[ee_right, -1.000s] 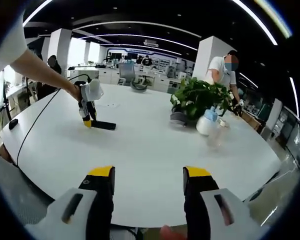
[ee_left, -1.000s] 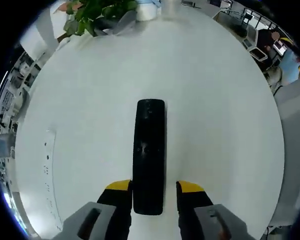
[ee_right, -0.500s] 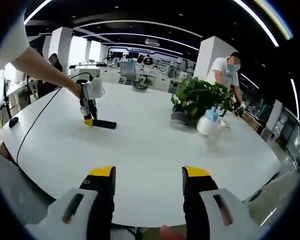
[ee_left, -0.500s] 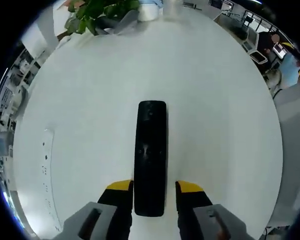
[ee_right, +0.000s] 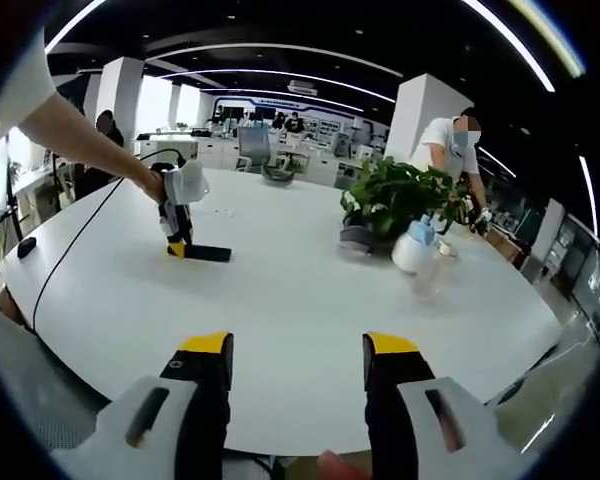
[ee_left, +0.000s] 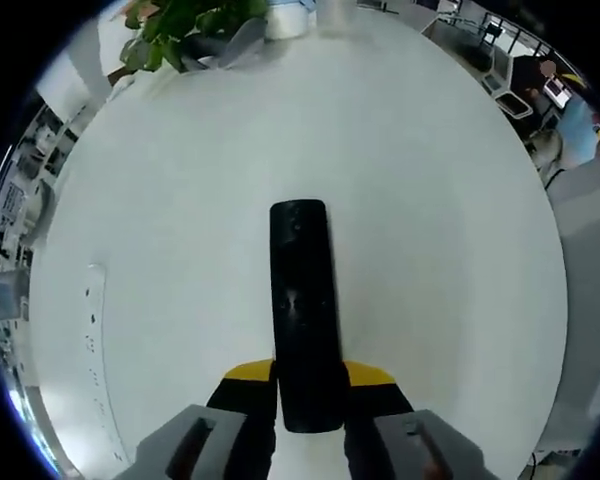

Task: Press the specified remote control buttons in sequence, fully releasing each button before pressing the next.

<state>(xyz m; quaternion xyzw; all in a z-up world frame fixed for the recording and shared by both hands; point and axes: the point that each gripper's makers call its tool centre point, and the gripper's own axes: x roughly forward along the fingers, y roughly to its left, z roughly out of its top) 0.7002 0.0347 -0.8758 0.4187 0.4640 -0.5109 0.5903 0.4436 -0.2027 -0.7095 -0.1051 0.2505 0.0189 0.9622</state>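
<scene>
left gripper [ee_left: 310, 385] clenched on the black remote [ee_left: 304, 310] on the white table [ee_left: 430, 200], right gripper [ee_right: 295, 360] spread empty; a loose squeeze could let the remote skid when pressed.

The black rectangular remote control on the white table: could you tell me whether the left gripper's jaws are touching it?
Touching. In the left gripper view, the left gripper has both yellow-tipped jaws flush against the remote control's sides, no white table showing between.
</scene>
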